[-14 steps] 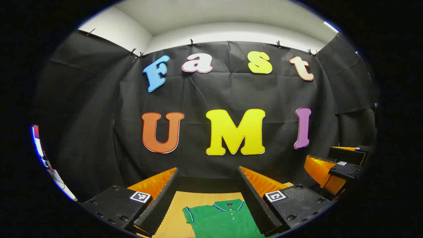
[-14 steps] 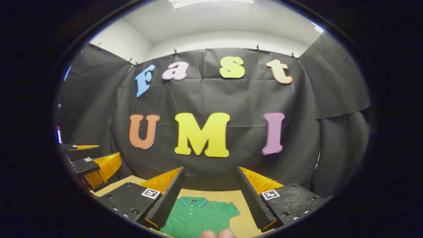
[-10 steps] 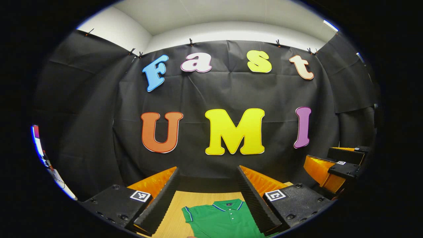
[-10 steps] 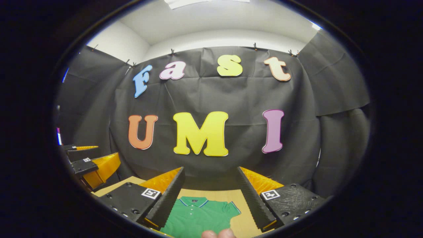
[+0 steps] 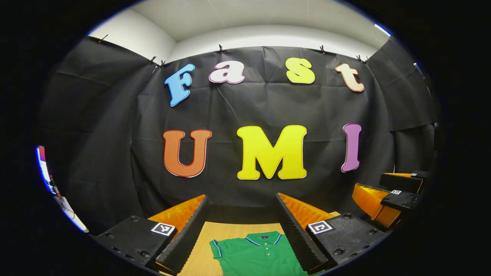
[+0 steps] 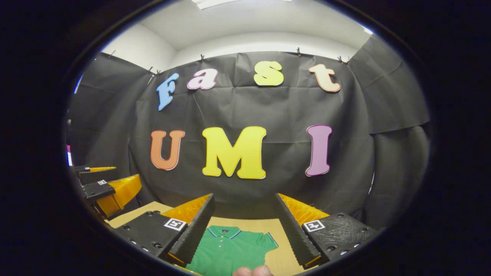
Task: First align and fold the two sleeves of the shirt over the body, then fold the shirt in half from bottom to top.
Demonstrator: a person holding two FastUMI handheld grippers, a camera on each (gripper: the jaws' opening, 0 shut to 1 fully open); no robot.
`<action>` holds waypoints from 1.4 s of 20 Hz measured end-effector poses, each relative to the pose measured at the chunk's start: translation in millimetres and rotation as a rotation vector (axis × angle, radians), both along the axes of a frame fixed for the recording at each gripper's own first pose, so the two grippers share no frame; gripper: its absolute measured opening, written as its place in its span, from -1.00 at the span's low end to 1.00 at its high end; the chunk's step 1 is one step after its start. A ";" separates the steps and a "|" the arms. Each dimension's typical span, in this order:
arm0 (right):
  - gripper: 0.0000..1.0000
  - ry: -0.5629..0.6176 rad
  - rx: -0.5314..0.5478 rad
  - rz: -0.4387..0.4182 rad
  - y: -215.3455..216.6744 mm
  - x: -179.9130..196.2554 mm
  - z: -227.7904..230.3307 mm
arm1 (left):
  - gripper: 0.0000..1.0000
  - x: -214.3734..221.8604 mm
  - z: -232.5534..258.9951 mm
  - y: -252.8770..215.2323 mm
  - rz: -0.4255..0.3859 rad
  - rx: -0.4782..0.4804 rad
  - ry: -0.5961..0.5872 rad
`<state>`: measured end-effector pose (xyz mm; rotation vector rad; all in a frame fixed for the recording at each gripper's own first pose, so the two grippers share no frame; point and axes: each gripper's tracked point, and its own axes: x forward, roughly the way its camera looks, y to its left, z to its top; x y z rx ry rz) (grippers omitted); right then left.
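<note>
A green polo shirt (image 5: pixel 257 253) with blue-trimmed collar and sleeves lies flat on the wooden table (image 5: pixel 209 234), collar toward the back wall. In the left gripper view my left gripper (image 5: pixel 241 205) hangs open above it, nothing between its fingers. In the right gripper view the shirt (image 6: pixel 228 251) lies below my right gripper (image 6: pixel 242 205), which is open and holds nothing. The right gripper (image 5: pixel 387 191) also appears at the right of the left gripper view, and the left gripper (image 6: pixel 105 186) at the left of the right gripper view. The shirt's lower part is cut off.
A black cloth wall (image 5: pixel 268 111) closes the booth behind the table. Fingertips of a hand (image 6: pixel 252 271) show at the bottom edge of the right gripper view. Bare wood (image 6: pixel 282 234) lies to the right of the shirt's sleeve.
Both grippers have tilted slightly, so the wall has shifted a little in each view. The shirt has not moved and both grippers stay open.
</note>
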<state>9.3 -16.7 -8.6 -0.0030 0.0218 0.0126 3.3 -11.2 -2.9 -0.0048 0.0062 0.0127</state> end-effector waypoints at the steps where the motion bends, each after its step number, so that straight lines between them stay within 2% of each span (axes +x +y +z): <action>1: 0.86 0.004 -0.002 -0.002 -2.1 1.0 -1.2 | 1.00 0.4 -0.2 -0.9 0.002 0.000 0.000; 9: 0.94 0.062 -0.003 0.004 -15.2 16.1 -26.9 | 1.00 8.3 -9.5 -3.5 0.006 0.006 0.015; 13: 0.90 0.103 -0.014 0.020 -31.5 38.1 -55.7 | 1.00 16.8 -19.2 -9.3 0.002 -0.011 0.030; 17: 0.94 0.193 -0.052 0.026 -55.5 70.4 -111.2 | 1.00 24.6 -26.0 -12.3 0.014 -0.016 0.043; 19: 0.90 0.254 -0.073 0.044 -68.7 91.7 -149.1 | 1.00 31.8 -32.7 -15.0 0.024 -0.025 0.053; 21: 0.91 0.339 -0.067 0.038 -85.4 113.4 -187.3 | 1.00 37.0 -43.7 -13.2 0.045 -0.023 0.075; 26: 0.96 0.457 -0.044 0.014 -122.0 163.2 -260.6 | 1.00 49.6 -60.3 -13.1 0.090 -0.019 0.120; 28: 0.91 0.501 -0.037 0.001 -134.8 179.9 -290.1 | 1.00 54.9 -68.4 -12.9 0.106 -0.009 0.139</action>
